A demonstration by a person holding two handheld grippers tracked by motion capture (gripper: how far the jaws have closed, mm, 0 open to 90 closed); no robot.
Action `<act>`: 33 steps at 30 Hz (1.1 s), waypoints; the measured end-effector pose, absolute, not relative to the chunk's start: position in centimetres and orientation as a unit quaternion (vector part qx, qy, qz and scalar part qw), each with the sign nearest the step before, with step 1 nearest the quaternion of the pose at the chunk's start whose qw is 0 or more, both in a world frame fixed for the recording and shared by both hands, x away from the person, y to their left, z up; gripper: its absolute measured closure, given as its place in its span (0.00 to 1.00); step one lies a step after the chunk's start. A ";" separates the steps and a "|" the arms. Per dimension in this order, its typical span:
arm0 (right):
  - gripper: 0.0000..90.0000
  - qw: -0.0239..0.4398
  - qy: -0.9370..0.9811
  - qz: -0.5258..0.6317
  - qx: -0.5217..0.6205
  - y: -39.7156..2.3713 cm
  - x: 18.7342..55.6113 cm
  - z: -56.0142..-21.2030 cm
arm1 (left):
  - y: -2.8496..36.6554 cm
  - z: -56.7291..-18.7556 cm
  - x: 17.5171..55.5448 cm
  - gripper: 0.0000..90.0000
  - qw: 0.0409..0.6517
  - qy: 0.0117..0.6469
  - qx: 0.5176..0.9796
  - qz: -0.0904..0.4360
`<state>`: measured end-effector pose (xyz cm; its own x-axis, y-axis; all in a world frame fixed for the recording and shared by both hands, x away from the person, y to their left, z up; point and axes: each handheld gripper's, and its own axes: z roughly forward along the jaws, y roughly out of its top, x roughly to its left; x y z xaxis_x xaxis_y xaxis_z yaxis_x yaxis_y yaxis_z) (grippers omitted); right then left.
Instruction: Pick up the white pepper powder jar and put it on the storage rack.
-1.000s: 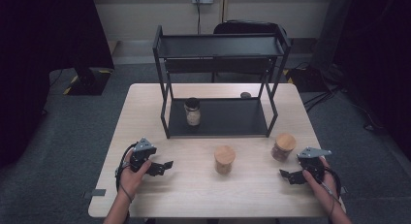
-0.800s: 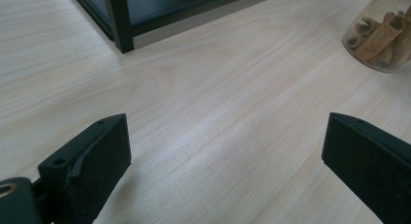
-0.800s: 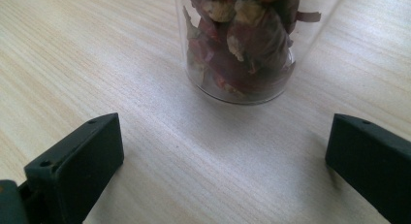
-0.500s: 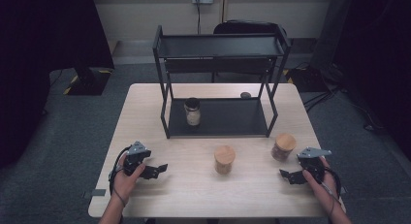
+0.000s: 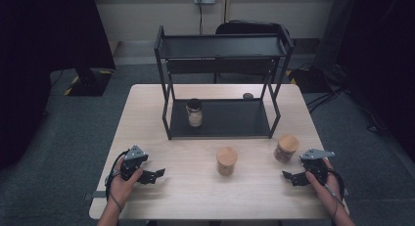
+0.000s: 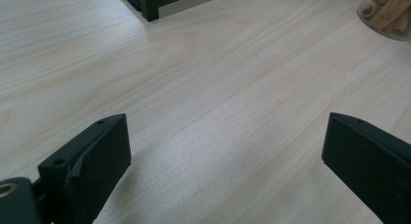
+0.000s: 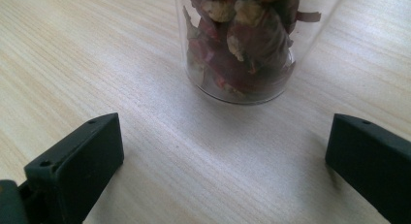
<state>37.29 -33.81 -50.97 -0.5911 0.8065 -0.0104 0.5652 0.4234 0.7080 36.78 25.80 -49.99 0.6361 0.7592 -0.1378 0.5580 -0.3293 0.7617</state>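
Pale wooden table (image 5: 195, 196) is lying under both grippers. Right gripper (image 7: 225, 151) is resting with its jaws spread wide and gripping nothing; a glass jar of dried petals (image 7: 242, 44) is standing just ahead of them. Left gripper (image 6: 225, 151) is likewise spread, with a cork-lidded jar (image 5: 226, 160) well beyond and a black shelf rack (image 5: 220, 118) farther off.

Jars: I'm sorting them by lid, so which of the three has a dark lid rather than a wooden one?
The jar on the rack's bottom shelf. It has a black lid; the two jars on the table have wooden lids.
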 end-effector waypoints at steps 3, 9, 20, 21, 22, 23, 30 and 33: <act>0.00 0.178 0.825 0.340 0.416 -33.8 37.3 -51.0 | 25.9 -50.0 36.6 0.04 0.408 0.408 0.807 0.124; 0.00 0.177 0.825 0.340 0.416 -33.8 37.3 -51.0 | 26.3 -50.2 36.2 0.04 0.397 0.406 0.813 0.128; 0.00 0.178 0.825 0.340 0.416 -33.8 37.3 -51.0 | 26.9 -50.6 35.7 0.04 0.387 0.408 0.817 0.128; 0.00 0.177 0.825 0.340 0.416 -33.8 37.3 -51.0 | 26.9 -50.6 35.6 0.04 0.386 0.407 0.818 0.128; 0.00 0.177 0.825 0.340 0.416 -33.8 37.3 -51.0 | 26.9 -50.6 35.6 0.04 0.385 0.407 0.818 0.128; 0.00 0.177 0.825 0.340 0.416 -33.8 37.3 -51.0 | 27.0 -50.6 35.5 0.04 0.384 0.407 0.819 0.128; 0.00 0.177 0.825 0.340 0.416 -33.8 37.3 -51.0 | 27.1 -50.8 35.1 0.04 0.374 0.404 0.824 0.130; 0.00 0.177 0.825 0.340 0.416 -33.8 37.3 -51.0 | 27.3 -50.8 35.0 0.03 0.374 0.403 0.825 0.133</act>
